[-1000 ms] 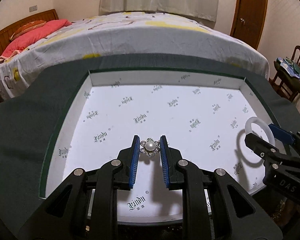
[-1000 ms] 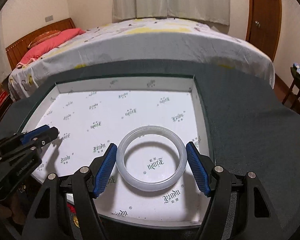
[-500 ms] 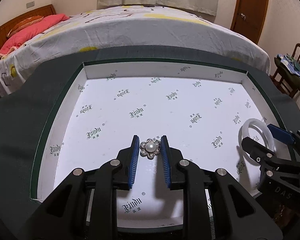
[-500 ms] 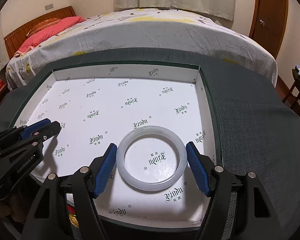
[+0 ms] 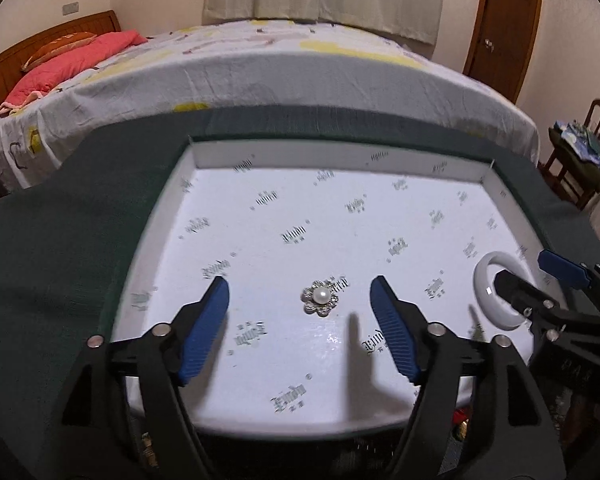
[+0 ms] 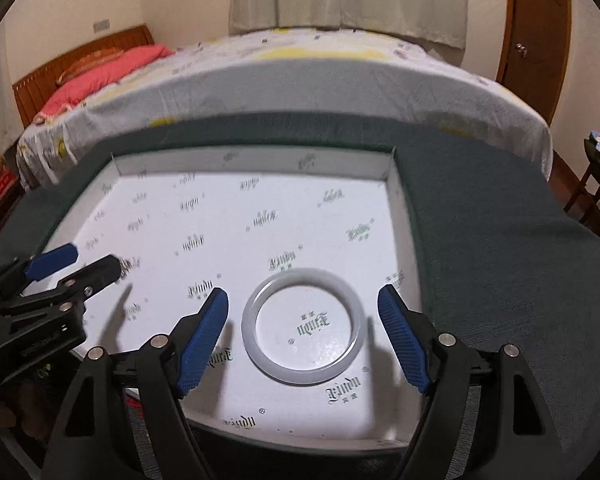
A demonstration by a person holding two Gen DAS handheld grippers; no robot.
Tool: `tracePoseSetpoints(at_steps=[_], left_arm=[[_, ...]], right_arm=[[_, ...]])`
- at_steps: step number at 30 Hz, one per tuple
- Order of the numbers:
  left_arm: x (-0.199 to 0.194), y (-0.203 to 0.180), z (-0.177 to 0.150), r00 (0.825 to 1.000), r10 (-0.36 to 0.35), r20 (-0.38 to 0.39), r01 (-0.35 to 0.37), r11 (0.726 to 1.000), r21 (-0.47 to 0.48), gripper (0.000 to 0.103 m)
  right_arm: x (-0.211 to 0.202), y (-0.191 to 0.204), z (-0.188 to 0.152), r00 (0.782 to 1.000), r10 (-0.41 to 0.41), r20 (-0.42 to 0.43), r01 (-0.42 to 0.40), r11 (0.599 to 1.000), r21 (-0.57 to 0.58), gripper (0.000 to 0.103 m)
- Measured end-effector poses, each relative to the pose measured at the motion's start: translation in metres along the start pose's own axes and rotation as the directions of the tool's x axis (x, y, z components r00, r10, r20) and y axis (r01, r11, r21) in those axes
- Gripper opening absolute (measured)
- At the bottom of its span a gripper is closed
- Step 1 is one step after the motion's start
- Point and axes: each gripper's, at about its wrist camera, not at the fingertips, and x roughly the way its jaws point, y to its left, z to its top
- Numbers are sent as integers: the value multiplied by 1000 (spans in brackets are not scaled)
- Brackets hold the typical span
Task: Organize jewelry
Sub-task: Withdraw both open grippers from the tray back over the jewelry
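Observation:
A pearl flower brooch (image 5: 320, 298) lies on the floor of a shallow white box (image 5: 340, 160) printed with small logos. My left gripper (image 5: 299, 300) is open, its blue pads wide apart on either side of the brooch, not touching it. A white bangle (image 6: 303, 332) lies flat in the box near its right wall. My right gripper (image 6: 303, 314) is open around the bangle with a gap on both sides. The bangle also shows in the left wrist view (image 5: 496, 296), partly behind the right gripper. The left gripper shows at the left of the right wrist view (image 6: 76, 266).
The box sits on a dark green cloth (image 6: 500, 240). A bed (image 5: 280, 76) with a pale patterned sheet and a pink pillow (image 5: 72, 60) stands behind. A wooden door (image 5: 500, 24) and a chair with clothes (image 5: 580, 148) are at the right.
My left gripper has opened wide and let go of the brooch, which now lies on the box floor. My right gripper has opened wider and the bangle lies free. Both views pulled back slightly.

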Motion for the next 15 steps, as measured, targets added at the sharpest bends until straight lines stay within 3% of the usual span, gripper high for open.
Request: tracePoseSetpoints(at_steps=[8,15], left_arm=[[-62,20,-7,997,12,82,-12,1000,-7,74],[-102,37,-39,993,56,99,-53,998,-30,74]], right_arm=[[-55,-6,-10,996,9,94,-12,999,34,75],[-89,-5,-50,995,11,102,-15,999,44,75]])
